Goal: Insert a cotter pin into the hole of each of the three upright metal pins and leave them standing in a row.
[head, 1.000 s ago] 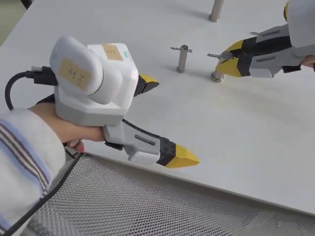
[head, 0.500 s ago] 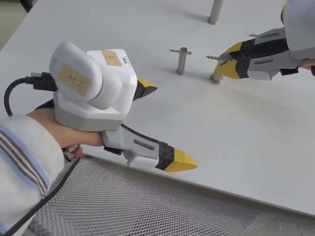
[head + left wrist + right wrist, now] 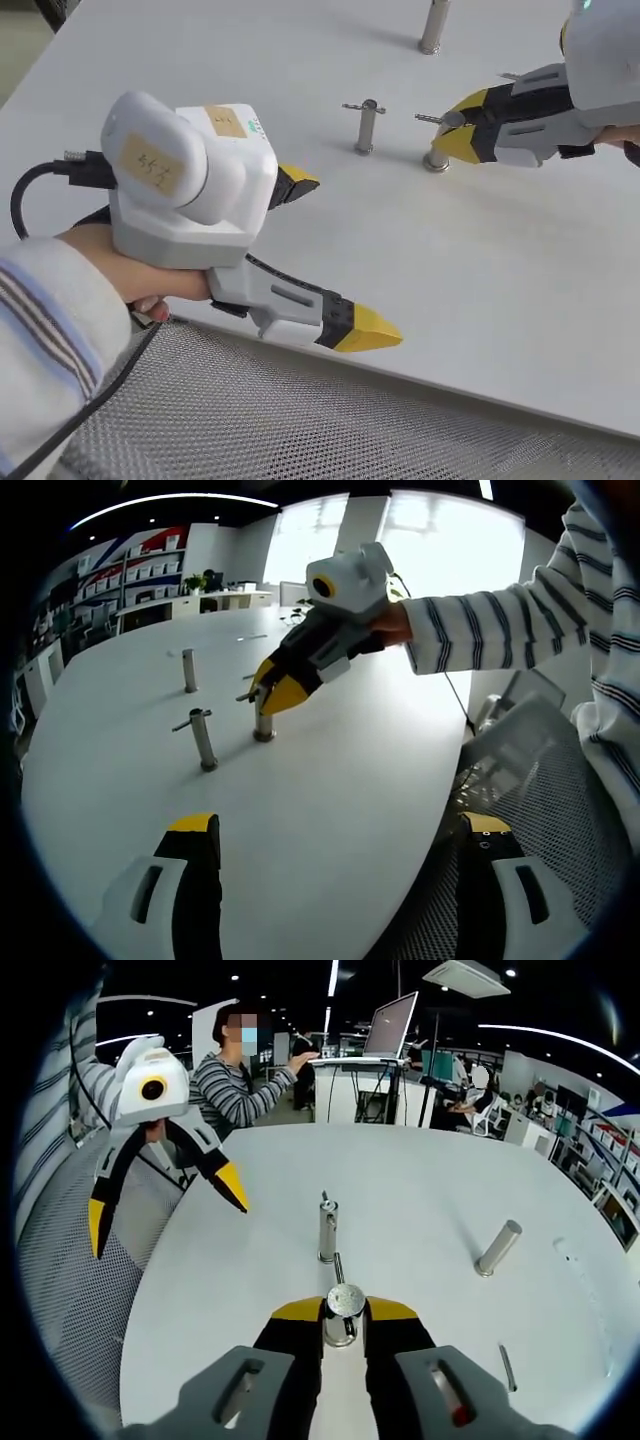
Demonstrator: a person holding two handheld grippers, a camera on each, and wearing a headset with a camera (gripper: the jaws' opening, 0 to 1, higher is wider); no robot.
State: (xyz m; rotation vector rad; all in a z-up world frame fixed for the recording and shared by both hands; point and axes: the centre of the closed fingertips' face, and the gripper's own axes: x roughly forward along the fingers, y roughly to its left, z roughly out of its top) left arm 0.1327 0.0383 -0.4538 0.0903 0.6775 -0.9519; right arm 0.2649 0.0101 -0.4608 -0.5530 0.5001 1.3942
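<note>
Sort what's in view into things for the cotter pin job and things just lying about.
For the job:
near pin with a cotter pin through it
middle pin, held in the right gripper
far pin, no cotter pin seen
loose thin pin on the table, likely a cotter pin
left gripper, open

Lying about:
laptop behind the table
mesh chair

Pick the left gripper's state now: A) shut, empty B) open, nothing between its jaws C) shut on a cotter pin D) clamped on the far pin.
B: the left gripper has its jaws wide apart with nothing between them; the right gripper is the one at the near metal pin.
</note>
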